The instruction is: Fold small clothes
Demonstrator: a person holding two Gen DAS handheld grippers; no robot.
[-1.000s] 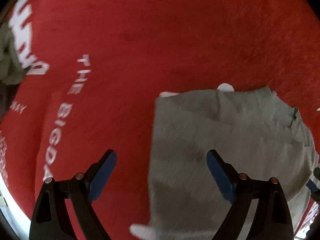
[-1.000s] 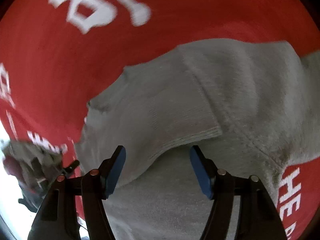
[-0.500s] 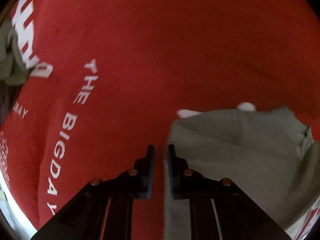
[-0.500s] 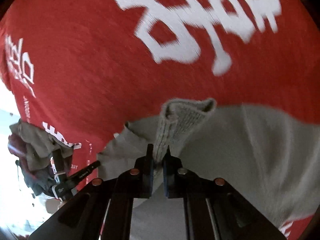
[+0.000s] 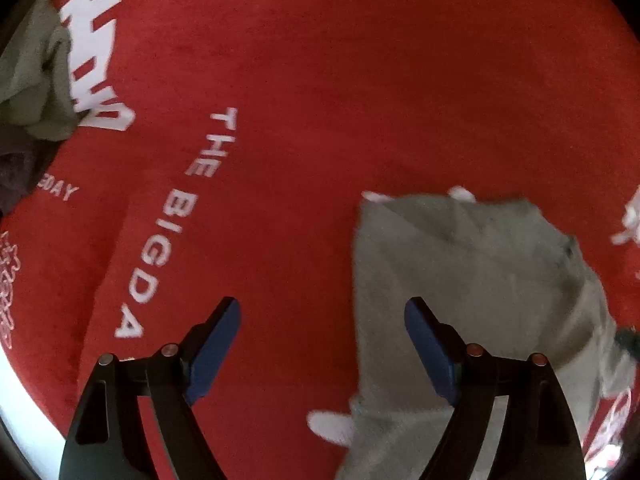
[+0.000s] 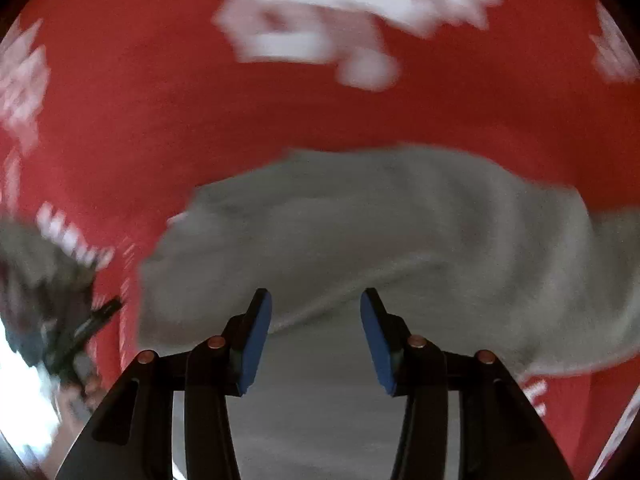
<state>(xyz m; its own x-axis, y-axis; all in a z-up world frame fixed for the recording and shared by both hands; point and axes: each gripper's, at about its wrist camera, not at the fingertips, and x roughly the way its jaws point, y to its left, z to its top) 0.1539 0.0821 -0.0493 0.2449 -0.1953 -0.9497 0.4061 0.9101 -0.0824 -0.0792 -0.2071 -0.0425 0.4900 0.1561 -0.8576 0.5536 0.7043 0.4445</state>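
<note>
A small grey garment lies folded on a red cloth with white lettering. My left gripper hangs above its left edge, jaws opening, nothing between the blue pads. In the right wrist view the same grey garment fills the lower middle, blurred by motion. My right gripper hovers over it with its jaws opening and nothing pinched between the pads; the fabric lies below them.
A heap of other clothes, olive and dark, sits at the far left of the red cloth. In the right wrist view that heap shows at the left, near the cloth's bright edge.
Half a second ago both grippers were shut, the right one pinching a fold of the grey garment. Both have since let go, opened and lifted, and the garment lies flatter.
</note>
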